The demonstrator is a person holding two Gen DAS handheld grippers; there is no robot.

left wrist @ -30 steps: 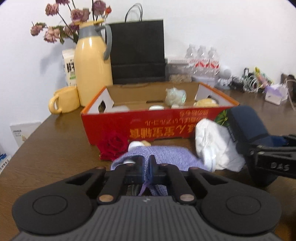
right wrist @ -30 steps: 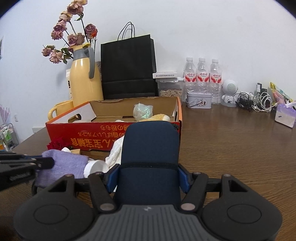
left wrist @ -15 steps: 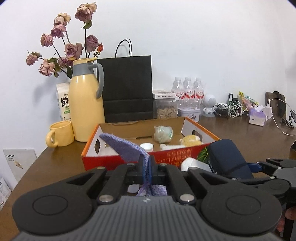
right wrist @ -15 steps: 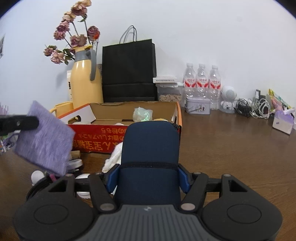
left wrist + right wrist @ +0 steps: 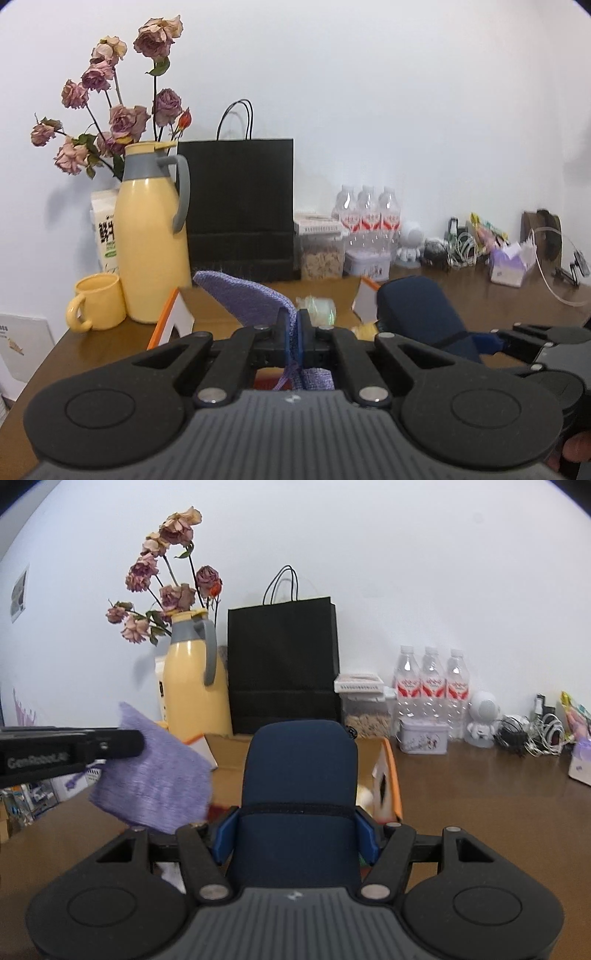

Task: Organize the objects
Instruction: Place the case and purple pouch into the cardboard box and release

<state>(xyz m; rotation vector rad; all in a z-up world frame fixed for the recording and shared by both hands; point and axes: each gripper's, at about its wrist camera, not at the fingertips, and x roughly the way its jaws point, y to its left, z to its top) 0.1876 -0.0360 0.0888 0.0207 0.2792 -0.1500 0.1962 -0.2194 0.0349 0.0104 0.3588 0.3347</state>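
A lilac knitted cloth (image 5: 155,775) and a navy blue case (image 5: 301,775) were seen above a dark brown wooden bench (image 5: 480,794). The cardboard box (image 5: 391,775) was edged in orange. A yellow jug (image 5: 192,686) with a grey handle, a black paper bag (image 5: 282,664) and faded pink roses (image 5: 162,587) were set against a white wall.

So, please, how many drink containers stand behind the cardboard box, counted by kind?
Water bottle: 3
Yellow thermos jug: 1
Yellow mug: 1
Milk carton: 1
Total: 6
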